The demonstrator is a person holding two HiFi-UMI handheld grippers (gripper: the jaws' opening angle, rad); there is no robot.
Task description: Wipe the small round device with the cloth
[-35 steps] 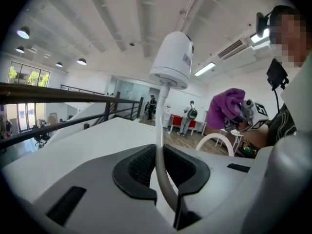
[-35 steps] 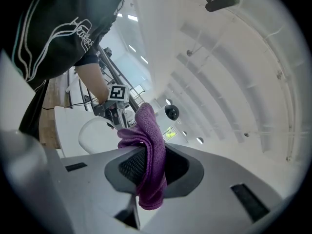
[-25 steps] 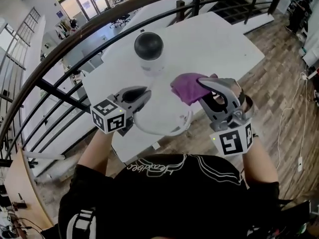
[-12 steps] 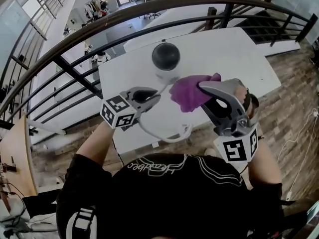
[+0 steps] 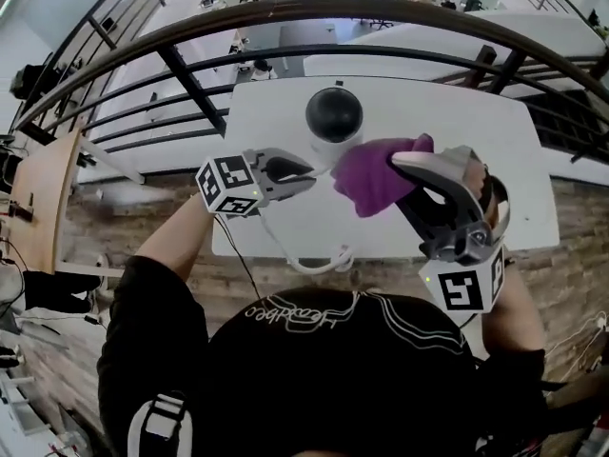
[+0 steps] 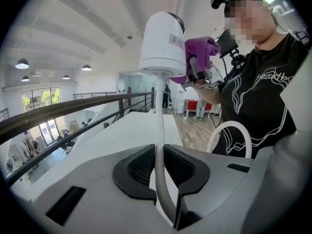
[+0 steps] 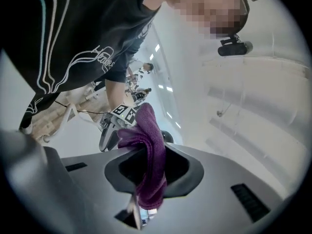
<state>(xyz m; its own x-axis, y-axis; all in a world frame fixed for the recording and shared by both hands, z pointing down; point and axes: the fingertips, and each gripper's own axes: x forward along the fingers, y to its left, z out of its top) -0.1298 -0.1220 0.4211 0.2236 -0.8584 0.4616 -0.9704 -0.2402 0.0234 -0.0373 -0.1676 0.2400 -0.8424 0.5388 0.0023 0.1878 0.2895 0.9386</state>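
The small round device (image 5: 333, 117), a white body with a black dome, is over the white table (image 5: 476, 141). Its white cable (image 5: 314, 260) runs back through my left gripper (image 5: 306, 173), which is shut on the cable just below the device. In the left gripper view the cable (image 6: 160, 130) passes between the jaws up to the device (image 6: 161, 43). My right gripper (image 5: 404, 165) is shut on a purple cloth (image 5: 369, 177). The cloth (image 6: 199, 50) lies against the device's side. In the right gripper view the cloth (image 7: 148, 155) hangs bunched between the jaws of the right gripper (image 7: 147, 165).
A dark metal railing (image 5: 285, 12) curves round the far side of the table, with a lower floor beyond it. The cable loops off the table's near edge over the wooden floor (image 5: 143, 208). My own torso fills the bottom of the head view.
My right gripper has risen and turned, bringing the cloth closer against the device. The left gripper has kept its hold on the cable and tilted a little. The head view has swung.
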